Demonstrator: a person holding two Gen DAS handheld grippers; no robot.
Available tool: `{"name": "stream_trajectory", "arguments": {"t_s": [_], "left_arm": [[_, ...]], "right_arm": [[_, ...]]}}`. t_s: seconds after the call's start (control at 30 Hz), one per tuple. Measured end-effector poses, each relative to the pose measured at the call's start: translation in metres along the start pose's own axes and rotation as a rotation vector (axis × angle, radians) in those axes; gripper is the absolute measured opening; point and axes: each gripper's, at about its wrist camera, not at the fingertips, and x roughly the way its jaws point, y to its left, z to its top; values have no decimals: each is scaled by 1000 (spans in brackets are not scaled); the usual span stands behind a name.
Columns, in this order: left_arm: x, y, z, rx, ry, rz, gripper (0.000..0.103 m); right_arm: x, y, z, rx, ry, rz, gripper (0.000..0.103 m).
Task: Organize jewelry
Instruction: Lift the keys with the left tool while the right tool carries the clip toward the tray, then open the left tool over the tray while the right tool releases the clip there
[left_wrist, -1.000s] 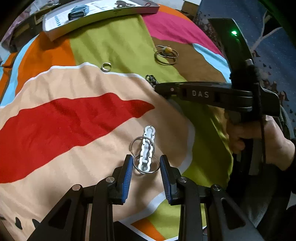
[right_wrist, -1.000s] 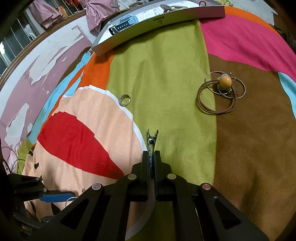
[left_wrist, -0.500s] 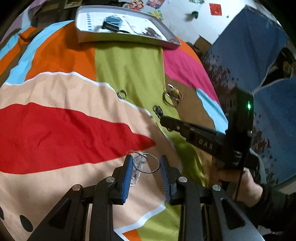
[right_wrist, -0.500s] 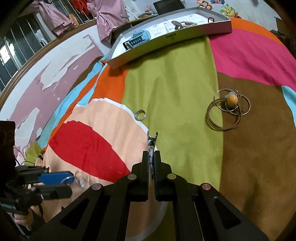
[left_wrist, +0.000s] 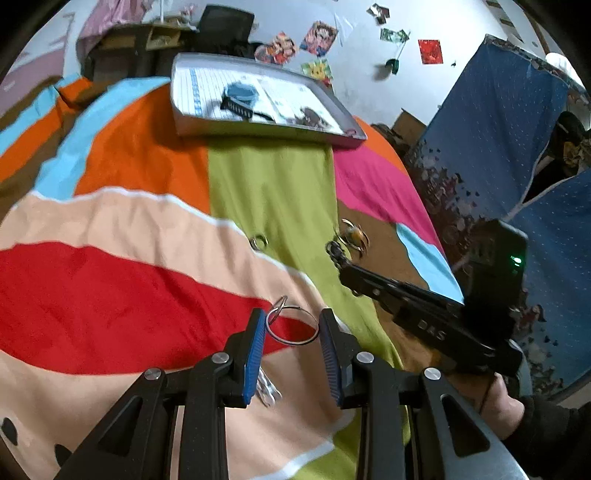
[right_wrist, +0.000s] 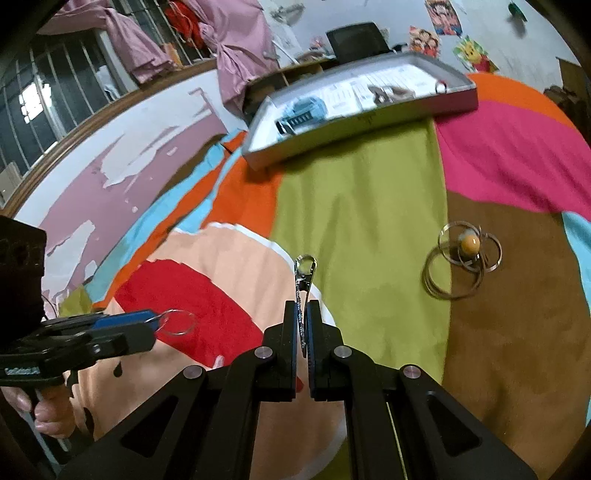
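Your left gripper (left_wrist: 291, 332) pinches a wire hoop (left_wrist: 293, 325) between its blue pads, lifted above the blanket (left_wrist: 147, 221). Your right gripper (right_wrist: 303, 325) is pressed together on a small metal clip (right_wrist: 303, 273). Both are well short of the tray (right_wrist: 369, 122). A ring (left_wrist: 258, 242) and bangles (right_wrist: 461, 258) lie on the blanket, nearer to the tray.

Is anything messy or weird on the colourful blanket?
Yes. A bunch of thin hoops with an orange bead lies tangled on the brown patch, and one small ring sits loose by the green stripe, both outside the grey tray. The tray itself rests crooked on the blanket.
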Motion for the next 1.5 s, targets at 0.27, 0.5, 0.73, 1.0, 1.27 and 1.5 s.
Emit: {"name": "stream_trajectory", "arguments": {"t_s": [0.27,0.5,0.73,1.0,1.27,1.5], "left_arm": [[-5,-4,16,14,-85,45,28],[-4,2,64,-20,-169,76,28],[19,18,140,-60,-287,142,28],[79,62,209,-131,-280,217,28],[119,85,213,-173,-213,262,29],[114,87,208,-220,-220,235,32]], "right_arm": [[-20,7,11,-17,-76,33,5],[-29,2,54,-32,-140,56,5],[-5,-16,139,-88,-264,14,5],[64,-33,195,-79,-271,4,5],[102,-38,196,-85,-203,-30,5],[99,-42,192,-69,-181,-50,21]]}}
